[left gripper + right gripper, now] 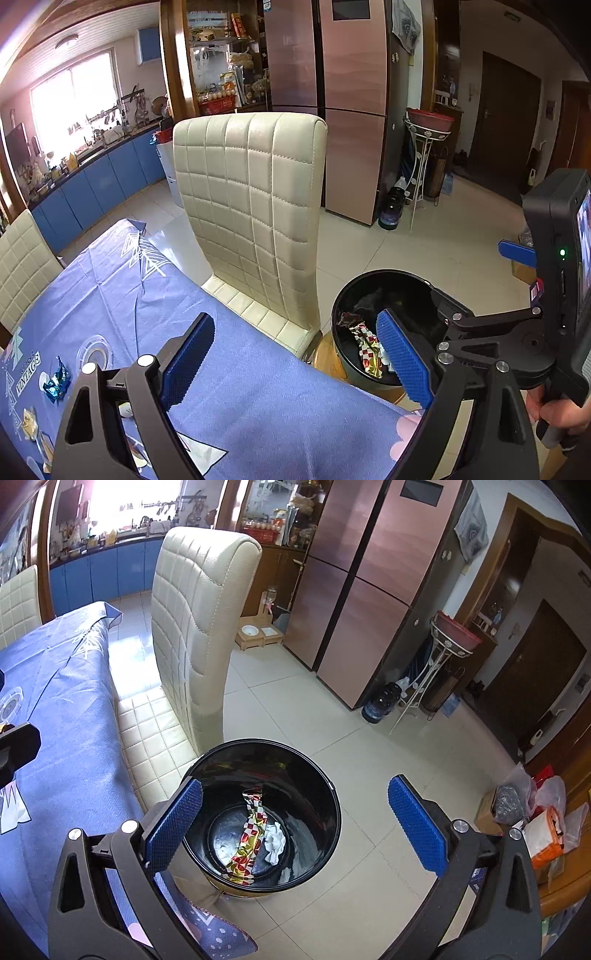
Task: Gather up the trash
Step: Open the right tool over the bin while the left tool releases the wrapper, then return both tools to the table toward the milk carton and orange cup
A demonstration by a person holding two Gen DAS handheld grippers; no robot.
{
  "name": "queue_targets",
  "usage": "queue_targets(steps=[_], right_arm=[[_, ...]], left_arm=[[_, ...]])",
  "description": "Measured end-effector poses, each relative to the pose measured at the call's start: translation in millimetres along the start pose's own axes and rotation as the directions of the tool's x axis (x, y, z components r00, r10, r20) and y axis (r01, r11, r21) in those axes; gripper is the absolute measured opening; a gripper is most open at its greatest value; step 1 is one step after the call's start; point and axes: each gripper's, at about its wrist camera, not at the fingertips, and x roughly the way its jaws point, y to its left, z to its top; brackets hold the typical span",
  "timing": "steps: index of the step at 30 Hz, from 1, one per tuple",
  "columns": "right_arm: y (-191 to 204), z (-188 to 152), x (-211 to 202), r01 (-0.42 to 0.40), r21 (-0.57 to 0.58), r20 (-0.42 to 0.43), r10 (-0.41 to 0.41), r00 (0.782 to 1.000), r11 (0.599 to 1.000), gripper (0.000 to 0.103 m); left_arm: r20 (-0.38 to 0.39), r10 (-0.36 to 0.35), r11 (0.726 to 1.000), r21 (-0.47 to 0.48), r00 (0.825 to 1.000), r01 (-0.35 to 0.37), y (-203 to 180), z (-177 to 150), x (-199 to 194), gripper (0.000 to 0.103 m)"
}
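Your table (pixel 258 398), under its blue cloth, lies beneath and to the left of your left gripper (pixel 295 358), with the cream chair (pixel 251 206) just beyond the fingertips. Below your right gripper (pixel 295 823), straight ahead between its fingers, the black bin (pixel 332 794) stands on the floor at the table's corner. Both grippers are spread wide and carry nothing; the blue pads (pixel 417 823) are bare.

Inside the bin you already have a checkered wrapper (pixel 247 845) and a crumpled white tissue (pixel 275 842), so you look to be between a drop and the next pick.

What remains sits down and to the left of your left gripper, on the cloth: a blue foil wrapper (pixel 57 380), and nearer the edge of view a yellowish scrap (pixel 29 421), too small to identify. Your next move probably calls for swinging the left gripper towards the blue foil, lowering the open fingers to either side of it, and pinching gently, since crinkled foil may slip on the cloth.
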Motion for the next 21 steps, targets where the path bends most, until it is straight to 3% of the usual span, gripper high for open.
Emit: queue_targets(steps=[10, 21], right_arm=[[7, -3, -6, -0.039, 0.029, -0.001, 0.04, 0.999, 0.999, 0.099], [60, 1, -20, -0.114, -0.071, 0.02, 0.116, 0.993, 0.991, 0.099]], left_arm=[[-0.007, 0.018, 1.0, -0.016, 1.0, -0.018, 10, -10, -9, 0.087], [-0.042, 0.09, 0.991, -0.093, 0.995, -0.093, 51, -44, -26, 0.087]])
